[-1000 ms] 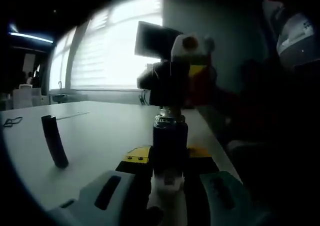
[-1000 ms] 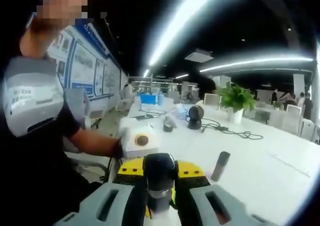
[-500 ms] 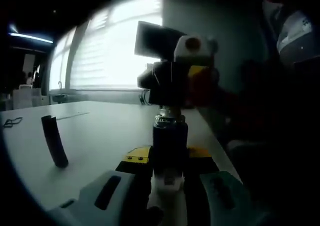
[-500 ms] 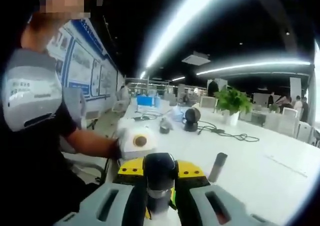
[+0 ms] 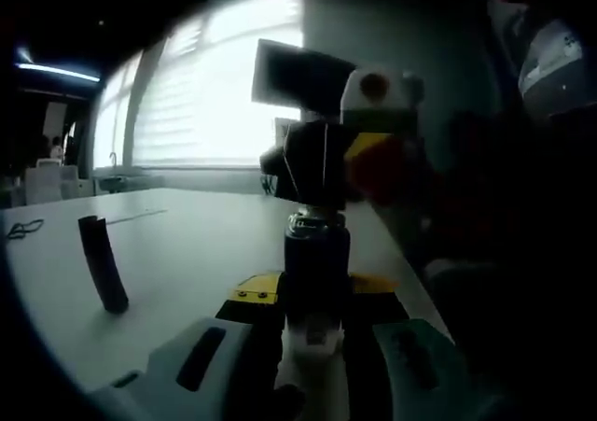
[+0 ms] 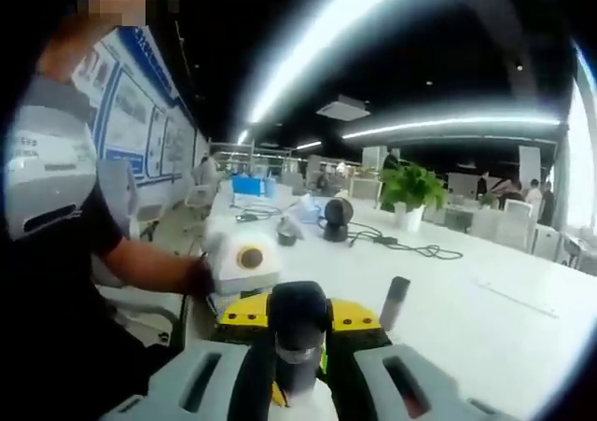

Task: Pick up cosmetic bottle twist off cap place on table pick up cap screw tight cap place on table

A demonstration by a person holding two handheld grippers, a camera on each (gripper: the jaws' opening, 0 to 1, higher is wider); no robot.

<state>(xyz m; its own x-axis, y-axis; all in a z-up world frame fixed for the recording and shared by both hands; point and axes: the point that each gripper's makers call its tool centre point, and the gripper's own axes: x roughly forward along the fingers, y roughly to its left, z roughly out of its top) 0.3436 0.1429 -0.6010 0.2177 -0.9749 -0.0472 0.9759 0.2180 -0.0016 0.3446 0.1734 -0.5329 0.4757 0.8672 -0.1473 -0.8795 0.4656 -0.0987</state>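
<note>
One white table (image 6: pixel 485 318) is seen in a dim office, a bottle (image 5: pixel 315 262) clamped by the left gripper (image 5: pixel 312 342), its cap (image 6: pixel 297 314) by the right gripper (image 6: pixel 297 365).

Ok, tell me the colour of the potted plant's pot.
White pot, holding green leaves; it shows best in the right gripper view.

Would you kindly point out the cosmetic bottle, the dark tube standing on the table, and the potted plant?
cosmetic bottle (image 5: pixel 317 262): left gripper view, its dark body.
dark tube (image 5: pixel 103 262): left gripper view, mid-length of its side.
potted plant (image 6: pixel 410 186): right gripper view, its leaves.
</note>
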